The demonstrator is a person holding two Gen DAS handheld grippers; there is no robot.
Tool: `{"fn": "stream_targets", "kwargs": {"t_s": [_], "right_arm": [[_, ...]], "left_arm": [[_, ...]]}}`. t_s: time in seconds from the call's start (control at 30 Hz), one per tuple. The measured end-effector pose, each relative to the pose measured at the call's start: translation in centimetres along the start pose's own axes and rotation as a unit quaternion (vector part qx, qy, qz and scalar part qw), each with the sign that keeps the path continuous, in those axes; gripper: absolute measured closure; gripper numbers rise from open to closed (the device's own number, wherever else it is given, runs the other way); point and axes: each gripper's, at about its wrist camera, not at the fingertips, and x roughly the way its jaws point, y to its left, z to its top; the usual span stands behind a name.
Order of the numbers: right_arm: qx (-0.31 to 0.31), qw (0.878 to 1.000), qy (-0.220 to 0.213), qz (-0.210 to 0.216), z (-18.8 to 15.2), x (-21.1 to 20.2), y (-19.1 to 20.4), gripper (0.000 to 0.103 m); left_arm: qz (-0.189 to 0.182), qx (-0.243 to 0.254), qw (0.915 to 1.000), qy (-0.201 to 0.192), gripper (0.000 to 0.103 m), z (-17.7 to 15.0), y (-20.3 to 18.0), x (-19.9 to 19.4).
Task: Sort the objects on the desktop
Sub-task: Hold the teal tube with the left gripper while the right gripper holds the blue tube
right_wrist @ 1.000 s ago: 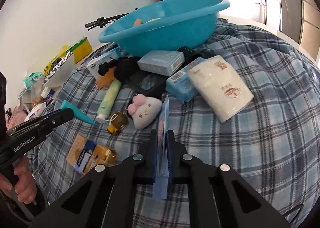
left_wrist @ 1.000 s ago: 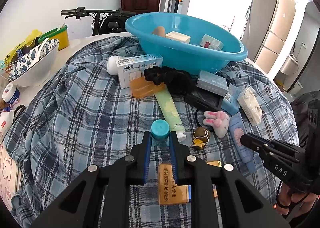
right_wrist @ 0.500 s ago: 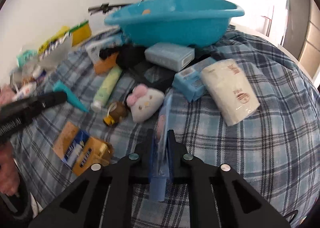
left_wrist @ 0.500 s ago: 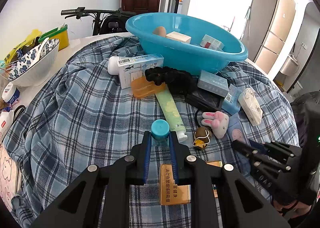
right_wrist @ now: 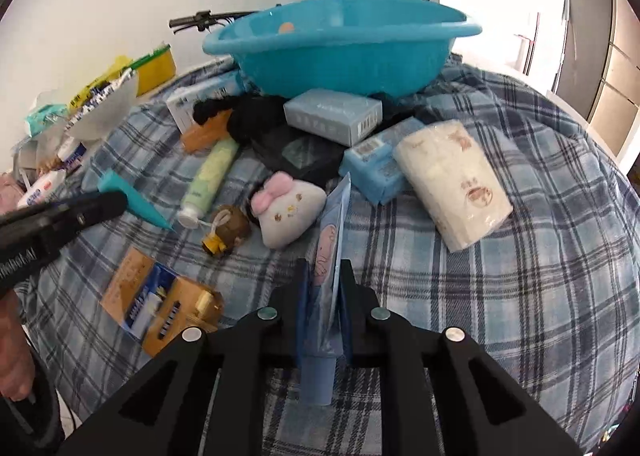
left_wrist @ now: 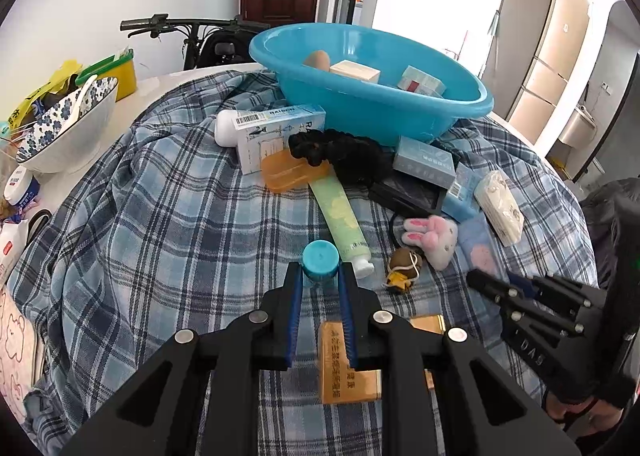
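Observation:
My left gripper (left_wrist: pixel 320 272) is shut on a small teal tube (left_wrist: pixel 320 258), cap pointing forward, above the plaid cloth. In the right wrist view the same tube (right_wrist: pixel 134 203) sticks out of that gripper (right_wrist: pixel 110 201) at the left. My right gripper (right_wrist: pixel 324 268) is shut on a flat light-blue tube (right_wrist: pixel 331 240) with a pink face printed on it, held edge-up. From the left wrist view, the right gripper (left_wrist: pixel 478 282) sits at the lower right. The blue basin (left_wrist: pixel 360 107) stands at the back with a few boxes inside.
A green tube (left_wrist: pixel 340 211), bunny plush (left_wrist: pixel 434 236), brown keychain (left_wrist: pixel 404 262), orange soap case (left_wrist: pixel 294 171), black scrunchie (left_wrist: pixel 344 151), several boxes and a tissue pack (right_wrist: pixel 452 183) lie on the cloth. A yellow box (left_wrist: pixel 346 360) lies under my left gripper. A patterned bowl (left_wrist: pixel 68 127) stands far left.
The right gripper has rolled slightly and shifted a little, still with the light-blue tube in it. The left gripper and its teal tube have kept still.

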Motion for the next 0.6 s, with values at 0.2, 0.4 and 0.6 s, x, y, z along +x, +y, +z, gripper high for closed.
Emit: {"fn": "stream_targets", "kwargs": {"t_s": [0.2,0.4,0.6], "right_arm": [[-0.003,1.000,-0.008,0.008,0.7,-0.4,0.3,0.091],[0.010,1.000,0.006,0.009,0.1,0.0,-0.5,0.091],[0.017,1.000,0.002,0.006,0.1,-0.4,-1.0,0.091]], "left_arm": [[0.003,0.006,1.0000,-0.002,0.084,-0.8,0.1,-0.2],[0.004,0.005,1.0000,0.001,0.084,-1.0,0.5,0.1],[0.001,0.005,1.0000,0.003,0.084,-1.1,0.3,0.2]]}}
